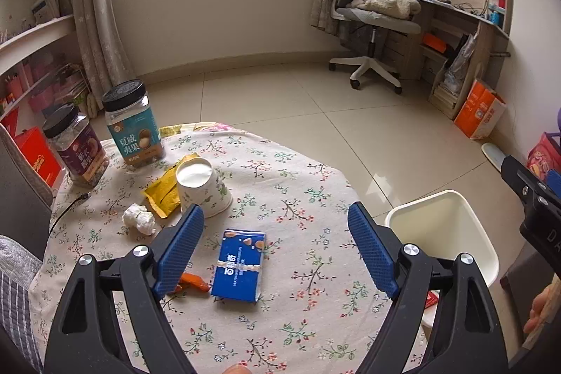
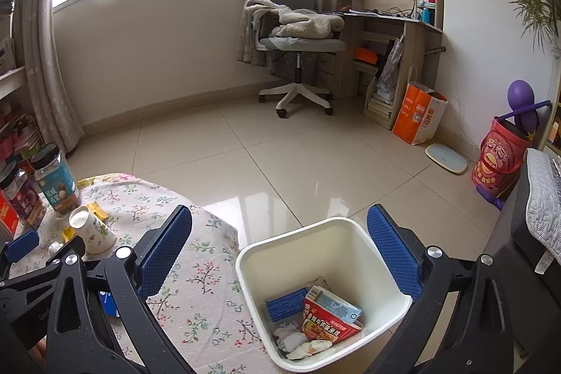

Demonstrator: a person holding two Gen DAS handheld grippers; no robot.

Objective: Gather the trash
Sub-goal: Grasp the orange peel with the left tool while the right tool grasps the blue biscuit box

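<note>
Trash is lying spread over the bench (image 1: 298, 198) ahead of your left tongs (image 1: 275, 246), which you are holding wide open with nothing between the blue pads. A blue carton (image 1: 240, 265) is sitting flat just below the gap, nearer the left pad than the right. An orange wrapper (image 1: 193, 281) is peeking out from under the left pad, just beside the carton's left edge. Farther ahead and to the left, a paper cup (image 1: 203, 190) is lying on its side with a yellow packet (image 1: 163, 193) touching it, and a crumpled white tissue (image 1: 138, 218) is resting near both. Two jars (image 1: 135, 125) are standing beyond those, close to the bench's far left edge. Off the right pad the flowered cloth is lying bare up to the bench's rounded edge, and the white bin (image 1: 443, 230) is standing on the floor just past that edge.

Your right tongs (image 2: 280, 255) are hanging wide open and empty too, directly over the bin (image 2: 350, 233). Its rim is falling between the two pads, with the left side of the bin sitting just beside the bench edge. Inside it a red packet (image 2: 326, 321), a blue carton piece (image 2: 285, 304) and some crumpled tissues (image 2: 298, 340) are lying at the bottom. Beyond the bin, open tiled floor (image 2: 298, 146) is stretching away to the chair (image 2: 298, 41) and the far wall.
</note>
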